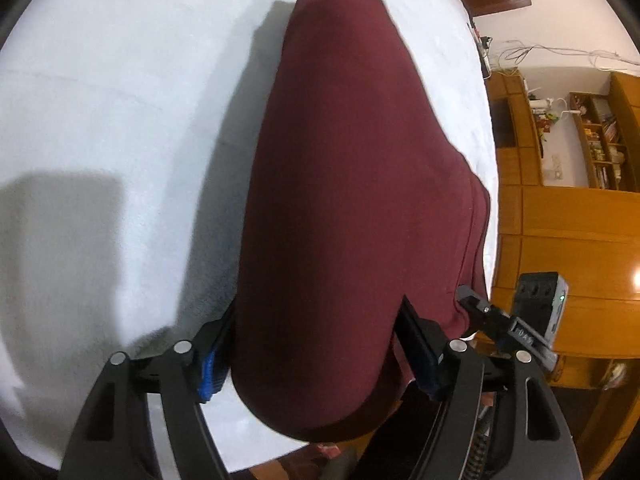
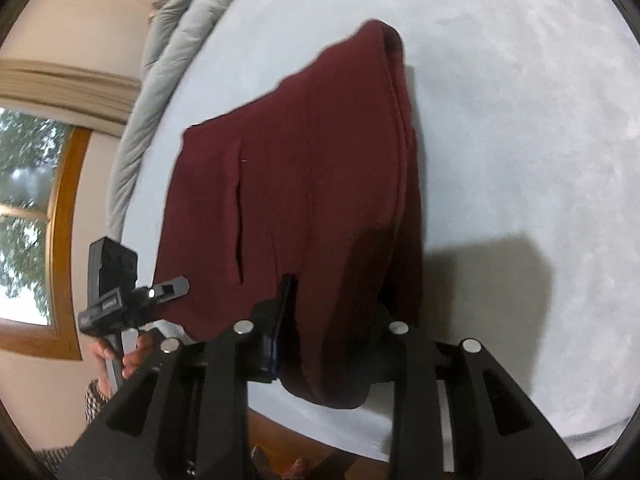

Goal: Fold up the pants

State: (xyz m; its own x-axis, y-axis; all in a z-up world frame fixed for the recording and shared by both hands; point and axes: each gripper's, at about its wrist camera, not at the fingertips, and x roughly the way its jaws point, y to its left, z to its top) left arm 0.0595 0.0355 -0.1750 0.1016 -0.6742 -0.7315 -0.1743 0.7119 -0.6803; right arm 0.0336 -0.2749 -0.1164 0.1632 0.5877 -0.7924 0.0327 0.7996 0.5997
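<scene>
The maroon pants (image 1: 352, 184) lie folded lengthwise on a white bed sheet (image 1: 120, 100), one end lifted off it. My left gripper (image 1: 316, 344) is shut on the near edge of the pants, cloth bulging between its fingers. My right gripper (image 2: 332, 320) is shut on the same end of the pants (image 2: 304, 184), whose pocket slit faces up. The right gripper also shows in the left wrist view (image 1: 476, 304), at the cloth's right corner. The left gripper shows in the right wrist view (image 2: 176, 288), at the cloth's left corner.
A grey quilt (image 2: 176, 44) lies bunched along the far edge of the bed. Wooden cabinets and shelves (image 1: 580, 152) stand beyond the bed's right edge. A window (image 2: 28, 220) is to the left. The bed's near edge (image 2: 400, 448) runs just under the grippers.
</scene>
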